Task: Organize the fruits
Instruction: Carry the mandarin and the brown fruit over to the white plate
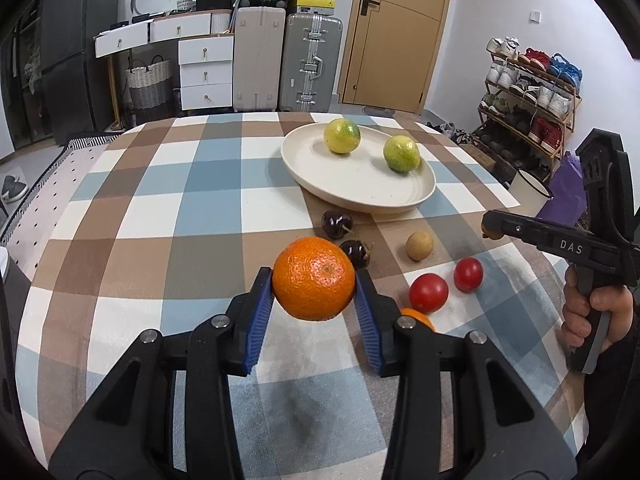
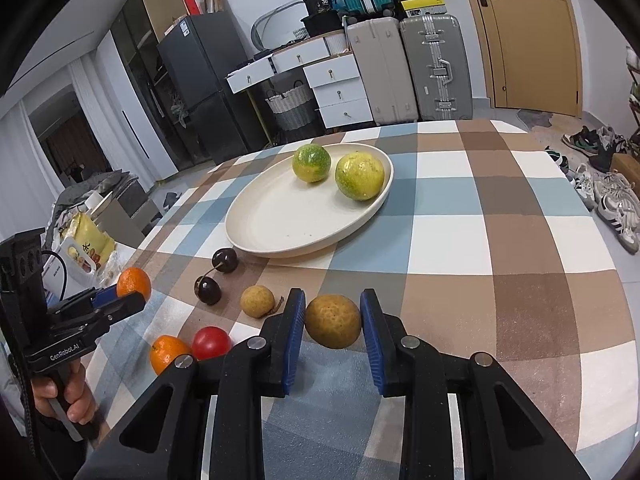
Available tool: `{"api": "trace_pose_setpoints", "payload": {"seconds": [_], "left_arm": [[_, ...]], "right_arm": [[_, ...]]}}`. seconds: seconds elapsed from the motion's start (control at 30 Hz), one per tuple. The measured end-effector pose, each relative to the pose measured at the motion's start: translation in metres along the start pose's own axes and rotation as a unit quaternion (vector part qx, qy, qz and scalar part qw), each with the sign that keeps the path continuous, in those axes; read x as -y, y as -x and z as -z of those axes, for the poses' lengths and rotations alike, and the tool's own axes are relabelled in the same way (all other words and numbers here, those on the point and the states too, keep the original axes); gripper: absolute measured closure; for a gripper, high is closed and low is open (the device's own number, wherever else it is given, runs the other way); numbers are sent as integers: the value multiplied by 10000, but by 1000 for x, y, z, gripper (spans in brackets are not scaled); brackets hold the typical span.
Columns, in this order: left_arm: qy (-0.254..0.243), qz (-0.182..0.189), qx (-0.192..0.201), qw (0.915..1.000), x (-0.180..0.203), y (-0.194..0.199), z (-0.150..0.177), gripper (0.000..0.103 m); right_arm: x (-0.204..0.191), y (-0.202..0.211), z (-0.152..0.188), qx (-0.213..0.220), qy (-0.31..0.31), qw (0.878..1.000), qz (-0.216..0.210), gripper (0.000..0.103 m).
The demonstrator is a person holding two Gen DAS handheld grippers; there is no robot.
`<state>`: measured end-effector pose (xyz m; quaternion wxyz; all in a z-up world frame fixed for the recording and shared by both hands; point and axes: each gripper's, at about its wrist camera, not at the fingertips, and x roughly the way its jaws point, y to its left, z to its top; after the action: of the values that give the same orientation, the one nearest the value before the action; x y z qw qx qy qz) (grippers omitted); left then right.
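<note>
Checked blue, brown and white cloth covers the table (image 1: 120, 216), with suitcases and a wooden door behind. Left gripper (image 1: 314, 292): jaws closed on a round orange mandarin (image 1: 314, 278), held clear of the cloth. Right gripper (image 2: 333, 322): jaws closed on a small tan, rough-skinned round fruit (image 2: 333, 321) (kind uncertain), also lifted. The shallow cream plate (image 1: 320, 180) beyond holds two yellow-green citrus fruits (image 1: 342, 136). Two dark cherries (image 1: 337, 223), a second tan fruit (image 1: 419, 245), two red tomatoes (image 1: 428, 293) and another mandarin (image 1: 418, 316) lie loose on the cloth near the plate. Risk: round fruit released onto the low-rimmed plate may roll off or knock the citrus; both grippers converging could collide.
</note>
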<state>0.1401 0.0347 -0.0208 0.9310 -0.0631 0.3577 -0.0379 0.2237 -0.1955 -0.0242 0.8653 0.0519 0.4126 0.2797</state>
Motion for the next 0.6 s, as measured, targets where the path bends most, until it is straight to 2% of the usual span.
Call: {"api": "trace_pose_setpoints", "payload": {"seconds": [0.2,0.6], "left_arm": [[-94,42,134,9999,9,2,-16,66],[-145,-48,356,9992,14,1,-49,65]], "right_arm": [[-3,1,-7,-81,-46,9999,-140,74],[-20,6,-35,127,123,9996,-218,74]]}}
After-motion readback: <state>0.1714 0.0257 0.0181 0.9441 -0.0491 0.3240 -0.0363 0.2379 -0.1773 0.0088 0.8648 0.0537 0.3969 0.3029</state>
